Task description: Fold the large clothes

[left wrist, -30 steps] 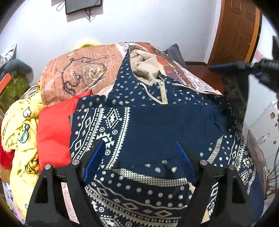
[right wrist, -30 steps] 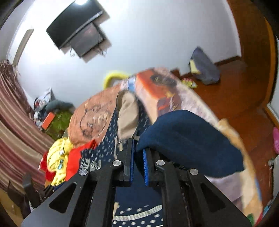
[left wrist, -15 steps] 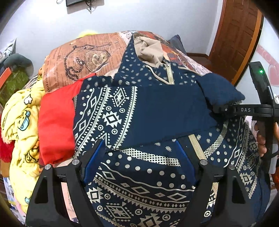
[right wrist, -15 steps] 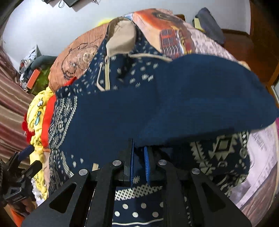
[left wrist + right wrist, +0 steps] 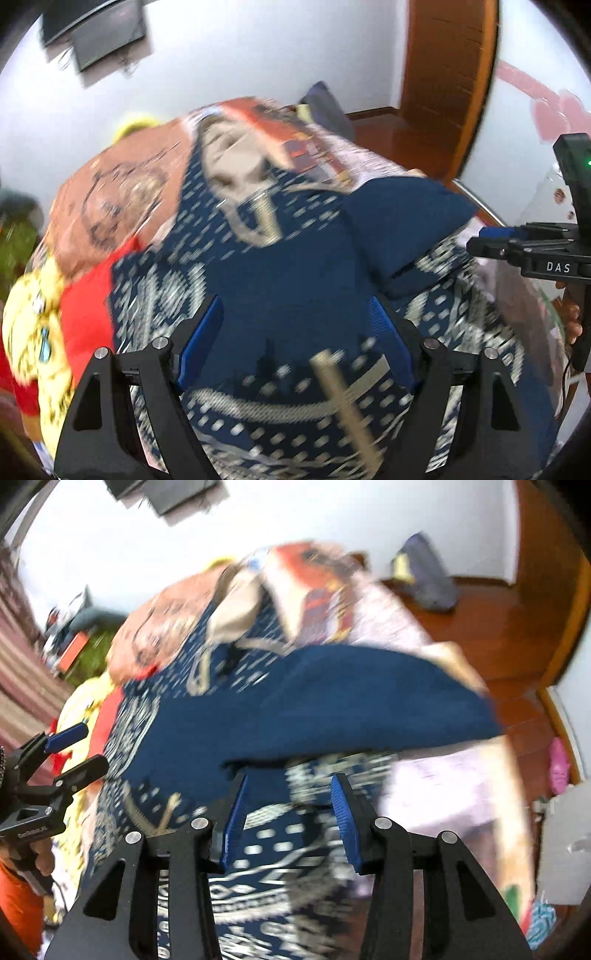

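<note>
The right claw (image 5: 288,812) has just been opening, empty, leaving the sleeve (image 5: 369,701) across the hoodie (image 5: 258,849) at twelve o'clock; the left claw (image 5: 295,343) gapes wide.

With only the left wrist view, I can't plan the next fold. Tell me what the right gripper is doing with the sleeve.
Observer: The right gripper has just been opening. Nothing is between its pads, and the sleeve lies free ahead of them, across the hoodie.
Operator: Say where my left gripper sits, seen from there.
Observer: The left gripper shows open at the hoodie's left edge, with a hand on its grip.
Operator: Report the floor on the right.
Observer: A pink thing lies on the wooden floor near the wall. I can't tell what it is.
</note>
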A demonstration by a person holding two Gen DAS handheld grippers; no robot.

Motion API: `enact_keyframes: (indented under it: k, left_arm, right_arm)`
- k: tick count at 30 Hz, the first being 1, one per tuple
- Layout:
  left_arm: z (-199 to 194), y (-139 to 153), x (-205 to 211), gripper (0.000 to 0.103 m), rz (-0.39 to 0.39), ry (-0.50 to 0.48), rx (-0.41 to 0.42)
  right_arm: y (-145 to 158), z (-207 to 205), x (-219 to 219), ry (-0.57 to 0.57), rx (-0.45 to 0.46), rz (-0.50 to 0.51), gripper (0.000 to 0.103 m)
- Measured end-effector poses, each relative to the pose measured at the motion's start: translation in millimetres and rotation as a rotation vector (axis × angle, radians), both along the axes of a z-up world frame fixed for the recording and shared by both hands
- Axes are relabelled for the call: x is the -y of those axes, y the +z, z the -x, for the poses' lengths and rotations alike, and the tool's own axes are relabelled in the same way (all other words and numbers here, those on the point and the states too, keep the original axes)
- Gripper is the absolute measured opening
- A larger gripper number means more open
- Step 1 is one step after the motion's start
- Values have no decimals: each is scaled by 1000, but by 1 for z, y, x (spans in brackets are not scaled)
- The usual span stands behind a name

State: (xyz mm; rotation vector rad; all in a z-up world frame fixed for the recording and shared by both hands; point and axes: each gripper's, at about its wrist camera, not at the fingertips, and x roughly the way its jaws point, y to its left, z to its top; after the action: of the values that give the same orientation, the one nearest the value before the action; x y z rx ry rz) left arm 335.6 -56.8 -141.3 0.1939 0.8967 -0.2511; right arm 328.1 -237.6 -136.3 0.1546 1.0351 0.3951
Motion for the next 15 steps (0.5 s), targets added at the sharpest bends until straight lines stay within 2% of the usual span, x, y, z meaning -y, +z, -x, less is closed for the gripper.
enact_keyframes:
  k: [2, 4, 7, 15]
  left_arm:
    - [-8, 5, 24, 80, -10, -46, 10]
    - [-16, 8, 51, 80, -30, -97, 23]
    - [-30, 4, 92, 80, -46, -176, 17]
    - [-65, -42, 181, 80, -95, -299, -59]
  right_arm:
    - [8, 2, 26, -62, 47, 7, 43]
    - [12, 3, 47, -113, 69, 17, 51]
    - [12, 4, 71, -183, 101, 52, 52]
    - [-14, 0, 113, -280, 36, 42, 52]
